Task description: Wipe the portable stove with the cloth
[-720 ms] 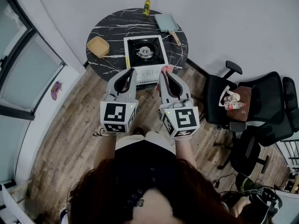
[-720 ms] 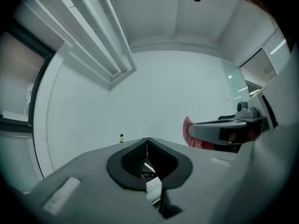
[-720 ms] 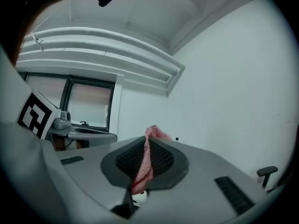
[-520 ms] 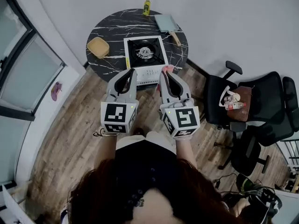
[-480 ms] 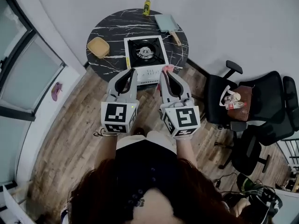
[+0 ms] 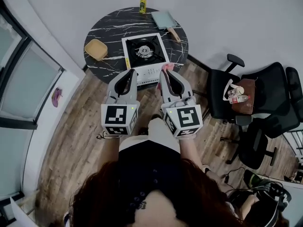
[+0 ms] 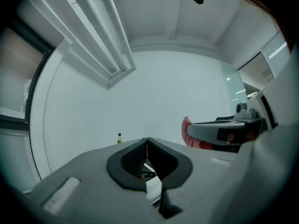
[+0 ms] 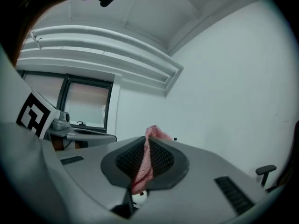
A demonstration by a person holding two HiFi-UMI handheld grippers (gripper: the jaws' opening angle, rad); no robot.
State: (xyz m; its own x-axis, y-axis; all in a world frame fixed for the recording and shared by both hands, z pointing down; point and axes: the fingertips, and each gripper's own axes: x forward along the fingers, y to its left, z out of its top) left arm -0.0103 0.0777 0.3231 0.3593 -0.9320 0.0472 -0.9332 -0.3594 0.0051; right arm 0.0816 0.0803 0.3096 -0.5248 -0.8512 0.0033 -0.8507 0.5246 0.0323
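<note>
Right now your right tongs [image 6: 166, 72] are clamped shut on the pink cloth [image 8: 144, 164], which runs up between the pads and pokes out in a small tuft past the tips. Your left tongs [image 6: 132, 72] are pressed together with nothing in them. Both sit side by side just short of the near edge of the round tabletop [image 6: 109, 32]. The portable stove [image 6: 143, 51] lies on that tabletop straight ahead of them, not yet touched.

To do the wipe well, I'd judge you need to tip the right tongs down so the cloth, not the hard tips, meets the metal. Start on the flat white front panel and work toward the burner with light, overlapping passes. The tuft looks short, so keep the angle low or the pads may scrape. The closed left tongs could steady the stove's near left corner if it slides.

Several things are hard to read. Both gripper views look up at wall and ceiling, so neither shows the stove top. The tongs cover part of the stove's front edge in the head view. How much cloth hangs loose below the pads cannot be told.
</note>
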